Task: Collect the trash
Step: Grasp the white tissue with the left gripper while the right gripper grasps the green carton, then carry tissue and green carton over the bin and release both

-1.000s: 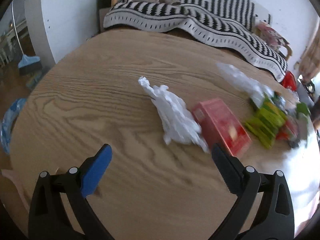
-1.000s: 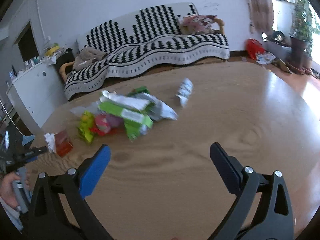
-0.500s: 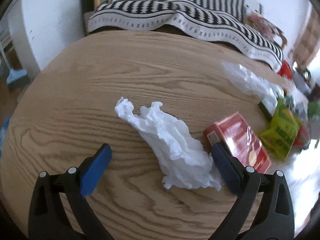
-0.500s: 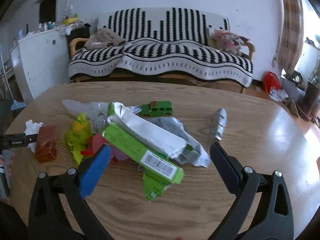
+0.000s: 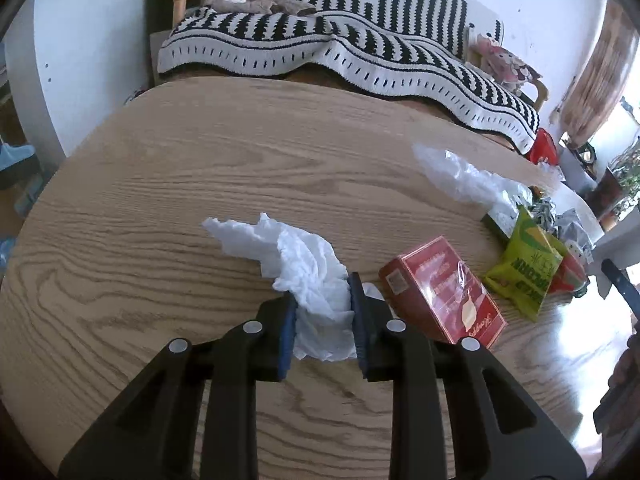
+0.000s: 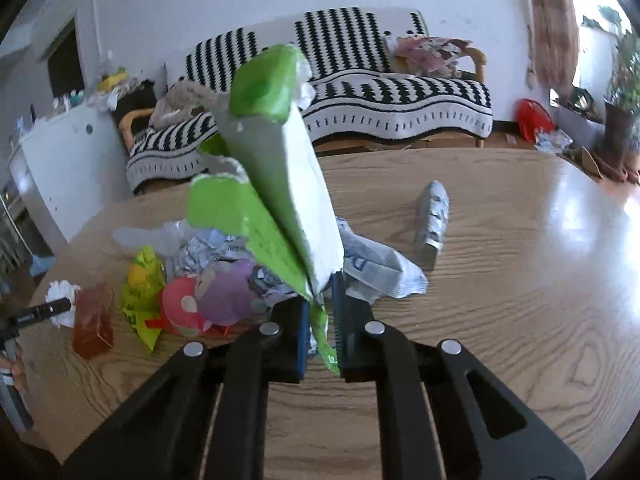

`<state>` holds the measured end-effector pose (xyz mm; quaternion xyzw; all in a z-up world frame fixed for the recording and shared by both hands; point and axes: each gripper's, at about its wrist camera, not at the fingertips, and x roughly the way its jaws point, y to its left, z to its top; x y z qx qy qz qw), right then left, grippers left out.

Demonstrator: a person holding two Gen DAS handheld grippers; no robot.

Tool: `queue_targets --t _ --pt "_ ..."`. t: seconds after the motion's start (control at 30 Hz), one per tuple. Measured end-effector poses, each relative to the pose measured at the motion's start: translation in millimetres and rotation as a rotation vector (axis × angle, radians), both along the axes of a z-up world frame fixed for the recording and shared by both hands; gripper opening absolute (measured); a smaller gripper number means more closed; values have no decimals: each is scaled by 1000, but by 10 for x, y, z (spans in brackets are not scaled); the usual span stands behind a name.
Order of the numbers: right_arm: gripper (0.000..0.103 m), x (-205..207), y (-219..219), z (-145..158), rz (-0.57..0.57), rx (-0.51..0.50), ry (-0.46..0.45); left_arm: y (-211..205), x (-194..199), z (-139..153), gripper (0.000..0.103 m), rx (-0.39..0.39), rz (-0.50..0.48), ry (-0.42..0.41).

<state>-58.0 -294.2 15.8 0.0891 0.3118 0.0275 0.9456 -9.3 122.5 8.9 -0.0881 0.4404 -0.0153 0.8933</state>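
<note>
The torn green carton (image 6: 276, 184) was motion-blurred, so its print couldn't be read, and it covered part of the trash pile (image 6: 224, 264) behind it. The other gripper (image 6: 36, 312) got cut off at the left edge. Lettering on the red box (image 5: 444, 292) was too small to make out.

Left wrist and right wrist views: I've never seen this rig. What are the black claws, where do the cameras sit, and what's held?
No robot here: a person holds a two-finger gripper in each hand, with a fisheye camera on each looking along its fingers. In the left wrist view, the left gripper is shut on a crumpled white tissue on the oval wooden table, beside a red cellophane-wrapped box. In the right wrist view, the right gripper is shut on a torn green-and-white carton, lifted above a pile of wrappers. A crushed silver can lies apart.
</note>
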Motion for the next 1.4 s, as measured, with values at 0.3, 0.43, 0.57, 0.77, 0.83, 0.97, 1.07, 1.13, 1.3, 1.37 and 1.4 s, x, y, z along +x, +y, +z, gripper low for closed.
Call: queue_targets --t 0.3,0.43,0.57,0.77,0.83,0.97,1.07,1.13,1.3,1.37,1.4 --pt "10 -155 -97 112 -23 10 -14 -19 -50 32 24 22 -14 -11" --pt "10 -204 -87 111 -34 20 -14 9 -62 52 24 6 -4 -17" --pt "10 -245 -113 108 -48 36 -15 -6 -97 115 24 -10 -1 -40" --pt "10 -374 -156 207 -59 46 -28 -137 -225 250 24 -5 10 -85" --pt "10 -468 -197 281 -62 49 -42 -152 -316 355 24 -25 22 -108" --pt "10 -694 -308 442 -71 54 -71 -351 -494 603 24 -80 -27 -138" --pt "10 -972 -467 550 -94 72 -88 -729 -645 828 24 -97 -112 -163" --pt "10 -1155 -571 605 -108 77 -93 -1048 -752 952 24 -103 -188 -173" --pt "10 -1851 -1032 735 -174 76 -87 -2212 -1167 1180 24 -108 -466 -173" --pt "10 -2099 -1233 738 -185 93 -56 -2580 -1334 1177 24 -116 -547 -156" --pt "10 -2280 -1378 724 -192 106 -29 -2800 -1434 1139 24 -129 -592 -136"
